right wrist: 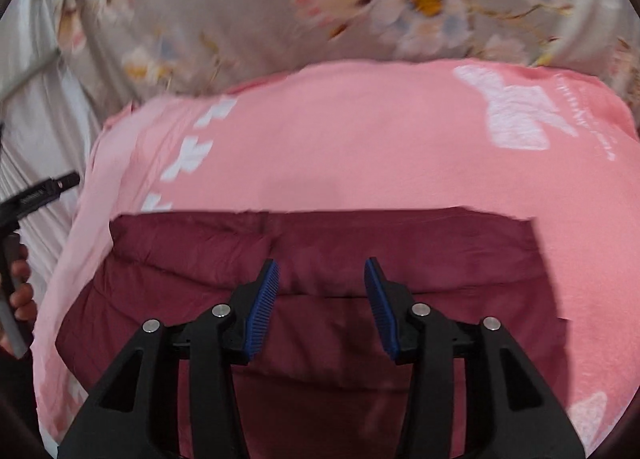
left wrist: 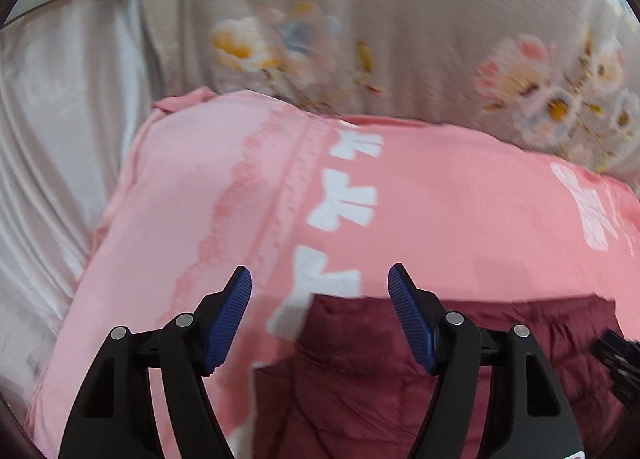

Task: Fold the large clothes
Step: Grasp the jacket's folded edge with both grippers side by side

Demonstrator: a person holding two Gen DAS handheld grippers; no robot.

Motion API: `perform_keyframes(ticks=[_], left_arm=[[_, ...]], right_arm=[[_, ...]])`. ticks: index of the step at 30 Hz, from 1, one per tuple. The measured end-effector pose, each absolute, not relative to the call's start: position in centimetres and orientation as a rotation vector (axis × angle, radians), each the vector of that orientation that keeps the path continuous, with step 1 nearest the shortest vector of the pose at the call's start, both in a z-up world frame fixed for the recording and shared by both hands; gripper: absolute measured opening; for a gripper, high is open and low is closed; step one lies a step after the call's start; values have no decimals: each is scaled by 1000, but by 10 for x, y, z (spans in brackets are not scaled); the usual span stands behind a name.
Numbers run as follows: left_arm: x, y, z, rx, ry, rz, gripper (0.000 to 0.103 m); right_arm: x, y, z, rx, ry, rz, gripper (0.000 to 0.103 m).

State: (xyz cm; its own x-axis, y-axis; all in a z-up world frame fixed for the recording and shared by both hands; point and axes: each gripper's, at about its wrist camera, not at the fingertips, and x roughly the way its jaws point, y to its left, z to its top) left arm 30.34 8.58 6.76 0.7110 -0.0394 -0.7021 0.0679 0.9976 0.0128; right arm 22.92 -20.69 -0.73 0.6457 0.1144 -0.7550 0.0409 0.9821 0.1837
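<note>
A dark red quilted garment (right wrist: 320,271) lies folded on a pink cloth with white bow prints (right wrist: 360,147). In the left wrist view the same garment (left wrist: 400,379) fills the lower right, its top edge straight across the pink cloth (left wrist: 440,199). My left gripper (left wrist: 320,279) hangs open over the garment's upper left corner, nothing between its blue pads. My right gripper (right wrist: 322,275) stands open above the middle of the garment, and its pads hold nothing. The left gripper's body (right wrist: 36,195) and the hand holding it show at the left edge of the right wrist view.
A grey bedcover with a flower print (left wrist: 400,19) lies beyond the pink cloth. White pleated fabric (left wrist: 52,119) hangs at the left. The other gripper's tip (left wrist: 616,363) shows at the right edge of the left wrist view.
</note>
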Motion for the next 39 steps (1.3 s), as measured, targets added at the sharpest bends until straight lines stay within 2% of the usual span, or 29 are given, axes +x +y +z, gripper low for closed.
perform_keyframes(ticks=[2,3,4,5,6,8,11,14,19,23,39], left_arm=[[301,67,61,82,808,-97,68],[300,57,55,96,824,-118,68],[299,50,49,101,840,-138,68],[300,43,42,103,859,-160,66],[300,37,35,99,880,-180,64],[301,19,24,93,920,-233,60],[302,-1,23,91,924,-287,60],[307,-22,24,99,916,-309,60],[334,-45,-8,137,985,-271,60],[343,-48,-40,138,992,-243,63],[346,-64,-64,154,894,-184,70]], right_arm=[[242,-200,-21,160,914,22,43],[249,-199,-28,148,940,8,38],[252,-199,-37,148,965,9,28],[253,-200,-41,156,975,14,8],[251,-202,-41,175,969,25,1],[245,-206,-26,203,916,33,0],[239,-213,8,232,811,28,0],[252,-211,20,195,782,0,0],[285,-214,-29,192,912,-35,0],[290,-220,-55,231,945,-36,0],[290,-212,-68,174,872,-72,0]])
